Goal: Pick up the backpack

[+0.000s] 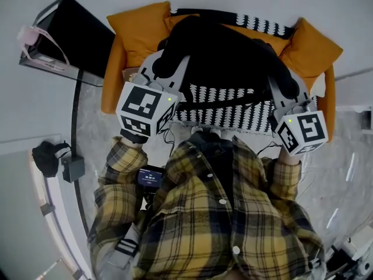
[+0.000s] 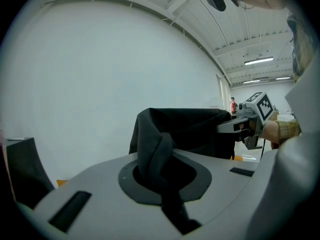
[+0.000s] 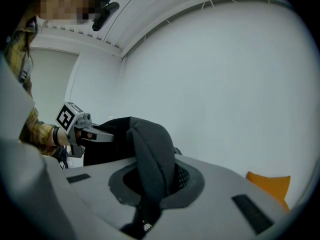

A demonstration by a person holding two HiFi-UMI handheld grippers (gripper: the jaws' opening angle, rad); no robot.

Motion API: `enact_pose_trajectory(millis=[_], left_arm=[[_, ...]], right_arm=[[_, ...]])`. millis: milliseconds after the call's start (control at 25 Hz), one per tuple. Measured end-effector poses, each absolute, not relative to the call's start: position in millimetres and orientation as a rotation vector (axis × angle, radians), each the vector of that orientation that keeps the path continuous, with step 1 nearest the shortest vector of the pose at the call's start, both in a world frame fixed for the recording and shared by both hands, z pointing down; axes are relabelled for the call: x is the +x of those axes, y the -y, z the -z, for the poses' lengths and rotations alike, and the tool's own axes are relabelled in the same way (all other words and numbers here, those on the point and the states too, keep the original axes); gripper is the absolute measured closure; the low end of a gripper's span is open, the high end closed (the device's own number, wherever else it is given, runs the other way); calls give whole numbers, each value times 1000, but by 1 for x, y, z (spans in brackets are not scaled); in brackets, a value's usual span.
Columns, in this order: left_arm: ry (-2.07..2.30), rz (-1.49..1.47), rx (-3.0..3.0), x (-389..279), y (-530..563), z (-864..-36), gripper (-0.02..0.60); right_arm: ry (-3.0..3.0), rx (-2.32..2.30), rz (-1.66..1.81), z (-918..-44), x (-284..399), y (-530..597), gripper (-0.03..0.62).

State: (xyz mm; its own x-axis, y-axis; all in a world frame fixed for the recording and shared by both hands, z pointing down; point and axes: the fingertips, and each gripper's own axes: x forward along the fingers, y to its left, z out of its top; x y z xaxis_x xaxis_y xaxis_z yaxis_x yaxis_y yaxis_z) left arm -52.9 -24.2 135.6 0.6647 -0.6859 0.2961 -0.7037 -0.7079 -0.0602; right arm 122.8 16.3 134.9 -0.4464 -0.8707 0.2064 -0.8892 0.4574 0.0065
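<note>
Left claw (image 2: 165,181): closed on a fold of black backpack (image 1: 227,51) fabric.
Right claw (image 3: 150,184): clamped on another fold, at the right.
Backpack: stretched between both claws, over the orange sofa (image 1: 137,19).

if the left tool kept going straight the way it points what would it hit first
The left tool is shut on the black backpack, so that comes first; behind it, probably the white wall.

The backpack (image 1: 227,57) hangs between the left tool (image 1: 168,66) and the right tool (image 1: 281,87), over the sofa (image 1: 137,25).
</note>
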Motion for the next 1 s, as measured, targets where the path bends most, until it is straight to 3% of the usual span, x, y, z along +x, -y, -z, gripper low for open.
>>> enact_pose_trajectory(millis=[1000], left_arm=[[1184, -469, 2813, -59, 24, -138, 557]], right_arm=[[2511, 1532, -147, -135, 114, -13, 554]])
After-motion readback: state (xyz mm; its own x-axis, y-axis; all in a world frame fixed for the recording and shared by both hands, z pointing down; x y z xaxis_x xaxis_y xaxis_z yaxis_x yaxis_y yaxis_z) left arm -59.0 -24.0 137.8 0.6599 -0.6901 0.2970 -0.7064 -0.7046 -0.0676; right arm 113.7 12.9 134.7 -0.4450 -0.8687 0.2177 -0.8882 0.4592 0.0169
